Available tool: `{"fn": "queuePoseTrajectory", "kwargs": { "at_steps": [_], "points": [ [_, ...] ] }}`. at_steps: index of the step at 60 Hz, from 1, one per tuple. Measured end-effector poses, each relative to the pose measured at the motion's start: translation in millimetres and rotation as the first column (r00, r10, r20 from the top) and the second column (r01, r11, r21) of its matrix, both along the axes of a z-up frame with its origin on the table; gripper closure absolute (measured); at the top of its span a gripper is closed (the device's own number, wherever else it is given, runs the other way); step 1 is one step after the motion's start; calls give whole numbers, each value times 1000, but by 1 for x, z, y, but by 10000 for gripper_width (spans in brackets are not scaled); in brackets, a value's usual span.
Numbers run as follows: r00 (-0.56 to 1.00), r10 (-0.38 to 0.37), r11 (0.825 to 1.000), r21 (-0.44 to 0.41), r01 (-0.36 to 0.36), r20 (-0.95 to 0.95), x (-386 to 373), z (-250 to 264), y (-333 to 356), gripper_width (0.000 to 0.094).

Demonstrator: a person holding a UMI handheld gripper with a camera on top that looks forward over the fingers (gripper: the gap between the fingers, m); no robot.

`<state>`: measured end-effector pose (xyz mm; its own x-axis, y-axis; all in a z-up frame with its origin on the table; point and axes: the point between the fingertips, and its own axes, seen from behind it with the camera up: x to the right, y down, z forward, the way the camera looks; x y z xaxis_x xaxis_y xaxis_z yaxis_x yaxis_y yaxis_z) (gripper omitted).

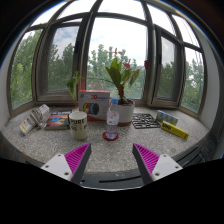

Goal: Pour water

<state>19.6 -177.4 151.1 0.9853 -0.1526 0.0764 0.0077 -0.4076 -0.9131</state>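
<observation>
My gripper is open and empty, its two pink-padded fingers spread wide over the speckled stone windowsill. Just ahead of the fingers lies a small red-rimmed cap or lid. Beyond it stands a small clear bottle. A green-banded cup stands ahead to the left. None of these touches the fingers.
A potted plant and a pink box stand at the back by the bay window. Coloured boxes and cloth lie to the left. A dark patterned item and a yellow-green item lie to the right.
</observation>
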Motion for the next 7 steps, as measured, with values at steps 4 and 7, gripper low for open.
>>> {"fn": "queuePoseTrajectory", "kwargs": {
  "at_steps": [4, 7],
  "points": [
    [1000, 1, 1000, 13, -1, 14, -2, 5, -3, 83],
    [1000, -4, 1000, 16, 4, 6, -3, 6, -4, 81]
  ]
}}
